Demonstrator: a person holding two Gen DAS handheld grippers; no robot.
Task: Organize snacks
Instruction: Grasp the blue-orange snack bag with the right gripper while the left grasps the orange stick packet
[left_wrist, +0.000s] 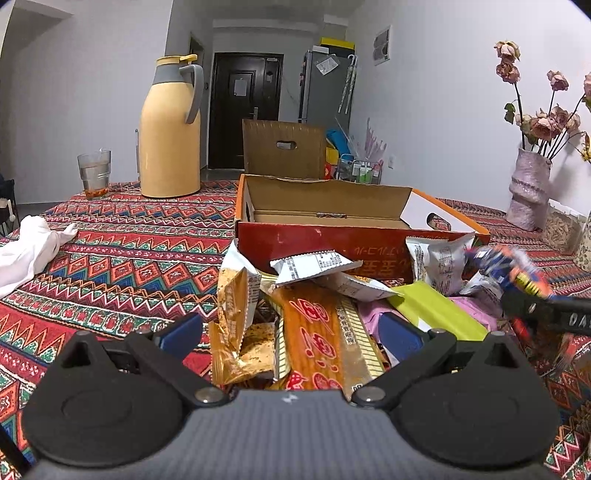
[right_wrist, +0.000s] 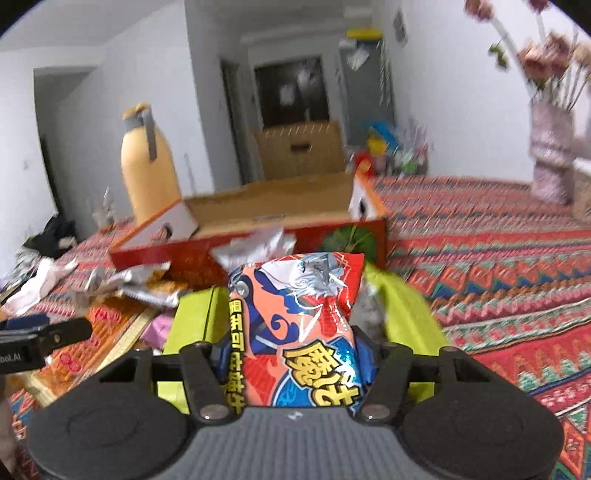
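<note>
A heap of snack packets lies on the patterned tablecloth in front of an open red cardboard box (left_wrist: 325, 240) (right_wrist: 147, 256). My left gripper (left_wrist: 291, 334) is open, low over the heap, with a long orange packet (left_wrist: 317, 332) and a crumpled brown wrapper (left_wrist: 232, 325) lying between its fingers. White packets (left_wrist: 314, 266) and a lime-green packet (left_wrist: 439, 310) (right_wrist: 192, 317) lie further on. My right gripper (right_wrist: 293, 354) (left_wrist: 517, 306) is shut on a red and blue snack bag (right_wrist: 295, 306) (left_wrist: 506, 266), held above the green packet at the right of the heap. The box looks empty inside.
A yellow thermos jug (left_wrist: 170, 129) and a glass (left_wrist: 94, 173) stand at the back left of the table. A white cloth (left_wrist: 29, 247) lies at the left edge. A vase of dried flowers (left_wrist: 528, 188) stands at the right. A brown carton (left_wrist: 280, 147) stands behind the red box.
</note>
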